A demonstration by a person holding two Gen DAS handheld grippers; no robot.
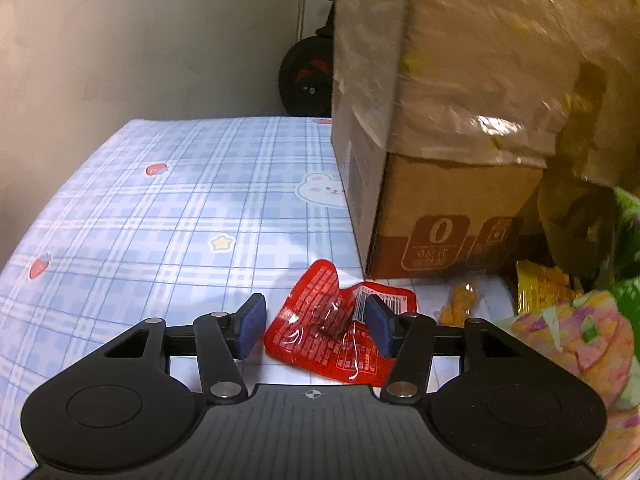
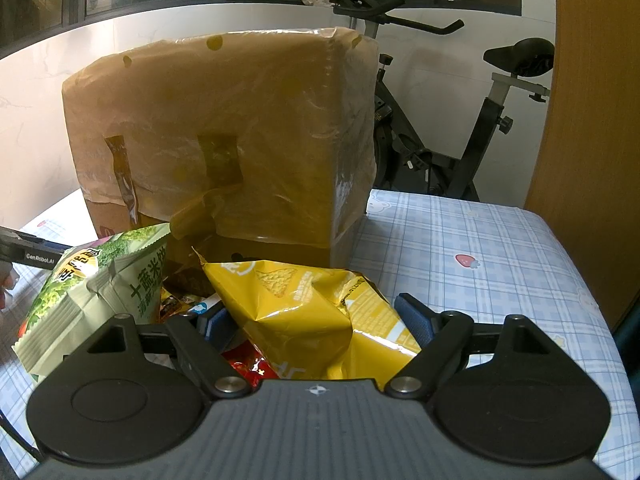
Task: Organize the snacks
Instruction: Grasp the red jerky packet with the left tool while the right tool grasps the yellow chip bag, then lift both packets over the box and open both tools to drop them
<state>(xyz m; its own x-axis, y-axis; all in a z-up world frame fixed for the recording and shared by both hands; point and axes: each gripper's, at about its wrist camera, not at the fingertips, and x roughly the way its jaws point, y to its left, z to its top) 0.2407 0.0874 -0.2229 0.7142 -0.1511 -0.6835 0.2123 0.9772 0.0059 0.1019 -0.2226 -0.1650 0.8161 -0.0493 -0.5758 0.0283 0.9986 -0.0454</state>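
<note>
In the left wrist view my left gripper (image 1: 316,326) is open, its blue pads on either side of a crumpled red snack packet (image 1: 332,332) lying on the blue checked tablecloth (image 1: 160,208). The right pad touches the packet's edge. In the right wrist view my right gripper (image 2: 316,320) is open around a yellow chip bag (image 2: 316,316), which sits between the pads. A green snack bag (image 2: 88,296) lies left of it, and a red packet (image 2: 248,368) shows under the yellow bag.
A tall cardboard box wrapped in plastic (image 1: 460,120) (image 2: 224,140) stands just behind the snacks. More snack bags (image 1: 568,320) pile at the right of the left view. An exercise bike (image 2: 460,140) stands beyond the table. A wooden panel (image 2: 592,120) is at right.
</note>
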